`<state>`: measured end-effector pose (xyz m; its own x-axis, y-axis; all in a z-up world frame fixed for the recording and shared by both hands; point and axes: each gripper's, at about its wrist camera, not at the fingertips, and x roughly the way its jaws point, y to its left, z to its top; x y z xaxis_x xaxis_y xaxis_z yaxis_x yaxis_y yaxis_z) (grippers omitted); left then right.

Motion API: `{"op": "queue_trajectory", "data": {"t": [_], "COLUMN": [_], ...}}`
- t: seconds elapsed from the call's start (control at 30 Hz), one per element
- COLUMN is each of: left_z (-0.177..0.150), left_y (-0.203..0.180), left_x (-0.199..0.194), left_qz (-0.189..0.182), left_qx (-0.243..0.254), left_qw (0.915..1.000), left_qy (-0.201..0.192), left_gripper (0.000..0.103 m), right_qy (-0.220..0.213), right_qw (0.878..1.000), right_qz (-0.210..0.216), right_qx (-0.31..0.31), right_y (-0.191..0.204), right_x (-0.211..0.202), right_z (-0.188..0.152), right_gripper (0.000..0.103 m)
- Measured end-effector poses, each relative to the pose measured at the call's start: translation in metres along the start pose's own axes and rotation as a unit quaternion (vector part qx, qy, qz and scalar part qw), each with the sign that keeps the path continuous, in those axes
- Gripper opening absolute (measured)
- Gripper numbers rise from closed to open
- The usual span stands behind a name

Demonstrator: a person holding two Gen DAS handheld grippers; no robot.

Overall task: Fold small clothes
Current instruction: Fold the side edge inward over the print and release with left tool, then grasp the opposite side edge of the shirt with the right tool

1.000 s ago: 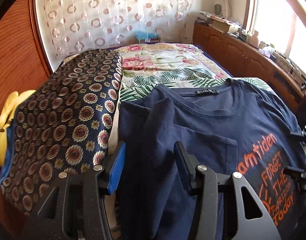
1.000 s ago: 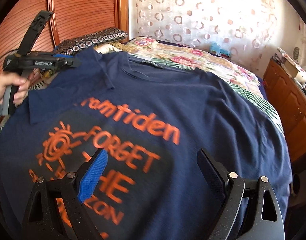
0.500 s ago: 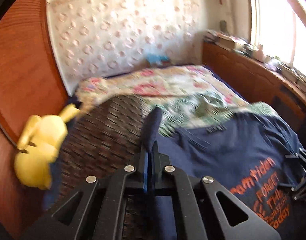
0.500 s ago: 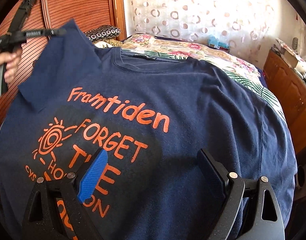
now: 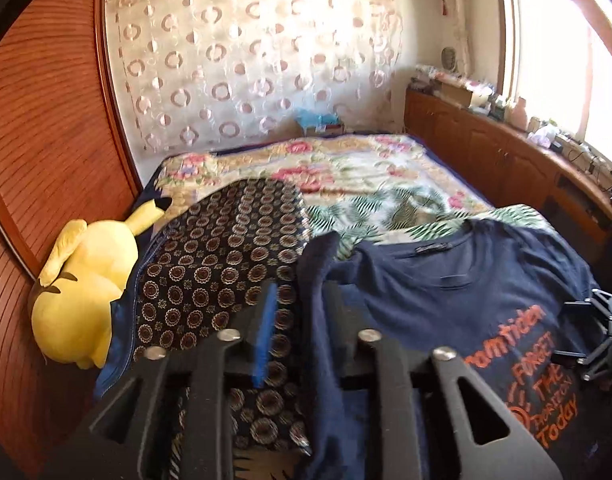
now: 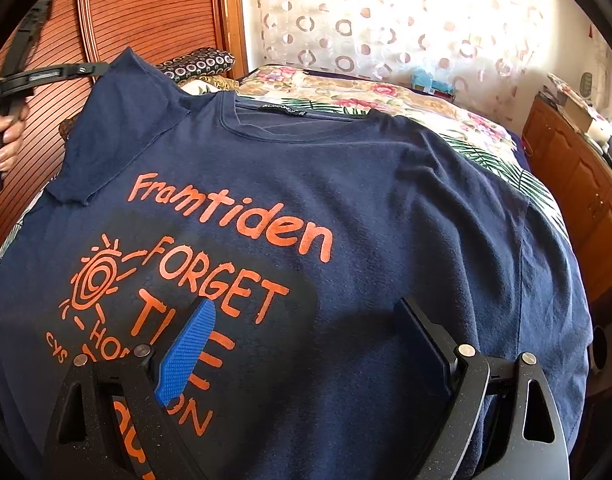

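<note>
- Looking down, we see the navy T-shirt lying face up on the flowered bed, with its orange "Framtiden FORGET THE HORIZON" print showing.
- Our left tool has just been opening. The raised sleeve stands between its parted fingers, unpinched.
- Our right tool hangs spread wide over the print, holding nothing.

Open right claw hovers over the navy T-shirt.
</note>
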<state>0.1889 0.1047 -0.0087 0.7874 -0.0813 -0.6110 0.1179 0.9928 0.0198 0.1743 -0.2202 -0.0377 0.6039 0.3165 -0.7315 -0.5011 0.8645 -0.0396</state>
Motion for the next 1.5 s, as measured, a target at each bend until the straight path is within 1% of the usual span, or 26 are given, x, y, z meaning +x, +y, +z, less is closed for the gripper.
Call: {"op": "queue_trajectory", "data": {"t": [0.03,0.1,0.13,0.17,0.2,0.3,0.43,0.67,0.83,1.0,1.2,1.3,1.4,1.5], "left_z": [-0.002,-0.007,-0.01,-0.013,-0.018,-0.03,-0.05,-0.084,-0.094,-0.101,-0.107,-0.108,-0.109,-0.108], "left_y": [-0.002,-0.01,-0.012,-0.015,-0.019,-0.028,-0.042,-0.066,-0.075,-0.081,-0.087,-0.09,-0.092,-0.094], "left_x": [-0.006,-0.023,-0.028,-0.034,-0.041,-0.048,-0.044,-0.023,-0.009,0.007,0.023,0.028,0.035,0.037], "left_qz": [-0.006,-0.021,-0.026,-0.032,-0.04,-0.062,-0.068,-0.062,-0.062,-0.052,-0.05,-0.05,-0.048,-0.047], "left_qx": [0.0,0.003,0.003,0.003,0.001,-0.009,-0.016,-0.009,-0.006,0.01,0.023,0.026,0.033,0.035], "left_qw": [1.0,0.9995,0.9992,0.9988,0.9982,0.9968,0.9968,0.998,0.9978,0.9972,0.9947,0.9936,0.9914,0.9912], "left_qy": [-0.007,-0.024,-0.029,-0.037,-0.045,-0.051,-0.039,0.0,0.022,0.053,0.087,0.098,0.117,0.118], "left_gripper": [0.043,0.051,0.065,0.082,0.086,0.087,0.087,0.087,0.087,0.087,0.087,0.087,0.087,0.087], "right_qy": [0.0,0.0,0.0,0.0,0.0,0.002,0.003,0.004,-0.001,-0.025,-0.056,-0.063,-0.066,-0.065], "right_qw": [1.0,1.0,1.0,1.0,1.0,1.0,1.0,1.0,1.0,1.0,0.997,0.995,0.992,0.988], "right_qz": [-0.001,-0.002,-0.003,-0.003,-0.003,-0.005,-0.01,-0.008,-0.008,-0.007,-0.032,-0.06,-0.076,-0.089], "right_qx": [0.0,0.002,0.003,0.003,0.004,0.007,0.004,0.006,0.008,0.018,0.044,0.056,0.08,0.106], "right_y": [0.0,0.0,0.0,-0.001,-0.002,-0.003,-0.003,-0.005,-0.007,-0.013,-0.044,-0.063,-0.086,-0.106], "right_x": [0.0,0.001,0.001,0.001,0.001,0.001,0.001,0.0,-0.003,-0.019,-0.056,-0.073,-0.085,-0.095], "right_z": [0.0,0.001,0.0,0.0,0.0,0.0,-0.001,-0.001,-0.002,-0.008,-0.027,-0.04,-0.055,-0.069], "right_gripper": [0.092,0.092,0.092,0.092,0.092,0.092,0.092,0.092,0.092,0.092,0.092,0.092,0.092,0.092]}}
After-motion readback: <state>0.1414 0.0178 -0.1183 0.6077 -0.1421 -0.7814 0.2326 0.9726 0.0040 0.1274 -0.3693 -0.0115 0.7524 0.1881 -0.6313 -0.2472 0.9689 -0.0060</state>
